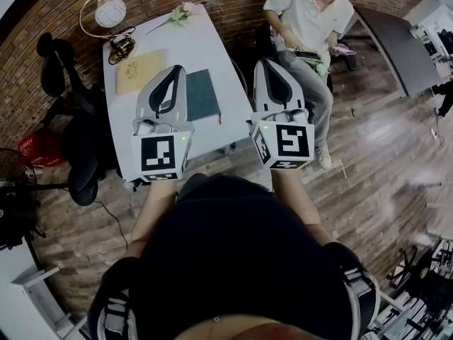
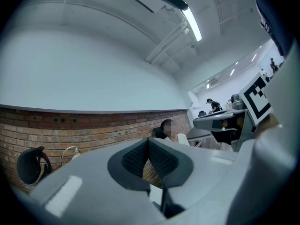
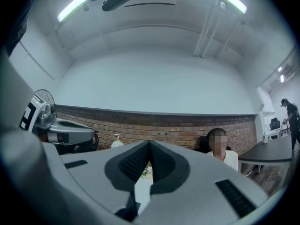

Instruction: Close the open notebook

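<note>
Two grippers are held out side by side over the near edge of a white table (image 1: 205,44), both about level. The left gripper (image 1: 177,68) has its jaws pressed together at the tips with nothing between them, as its own view shows (image 2: 149,140). The right gripper (image 1: 263,61) is closed just the same, its pads meeting on no object (image 3: 150,142).

The notebook (image 1: 202,95) lies flat on the table at 3 o'clock from the left gripper, between the two grippers and nearer the left one. Only its dark green cover shows, with no pages visible, and neither gripper touches it.

At 10 o'clock from the notebook lies a tan book (image 1: 139,71), apart from it. A round lamp (image 1: 110,11) stands at the table's far corner, at 11 o'clock from the tan book. A flower (image 1: 180,13) lies at 12 o'clock from the notebook, near the far edge. A person (image 1: 308,20) sits beside the table, at 1 o'clock from the right gripper. A black chair (image 1: 53,62) stands at 9 o'clock from the table.
</note>
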A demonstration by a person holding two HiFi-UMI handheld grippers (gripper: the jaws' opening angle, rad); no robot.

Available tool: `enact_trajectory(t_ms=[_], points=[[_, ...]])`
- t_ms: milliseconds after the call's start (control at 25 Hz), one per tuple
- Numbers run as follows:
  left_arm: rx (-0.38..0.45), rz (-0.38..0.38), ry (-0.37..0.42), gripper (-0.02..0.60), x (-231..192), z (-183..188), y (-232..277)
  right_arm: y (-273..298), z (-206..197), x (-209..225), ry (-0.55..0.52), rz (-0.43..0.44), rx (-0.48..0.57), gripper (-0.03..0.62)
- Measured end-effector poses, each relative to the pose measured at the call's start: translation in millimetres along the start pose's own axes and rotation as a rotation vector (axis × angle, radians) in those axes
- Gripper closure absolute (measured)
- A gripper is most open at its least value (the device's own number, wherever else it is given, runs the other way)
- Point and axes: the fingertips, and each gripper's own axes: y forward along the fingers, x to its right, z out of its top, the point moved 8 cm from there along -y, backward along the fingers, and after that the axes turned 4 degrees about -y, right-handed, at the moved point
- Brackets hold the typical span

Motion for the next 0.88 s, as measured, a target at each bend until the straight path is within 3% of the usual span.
enact_trajectory(t_ms=[880], points=[[-0.013, 0.024, 0.024, 0.575, 8.8, 4.5, -20.3, -14.8, -4.9, -6.9, 0.039, 0.02, 0.0, 0.582]])
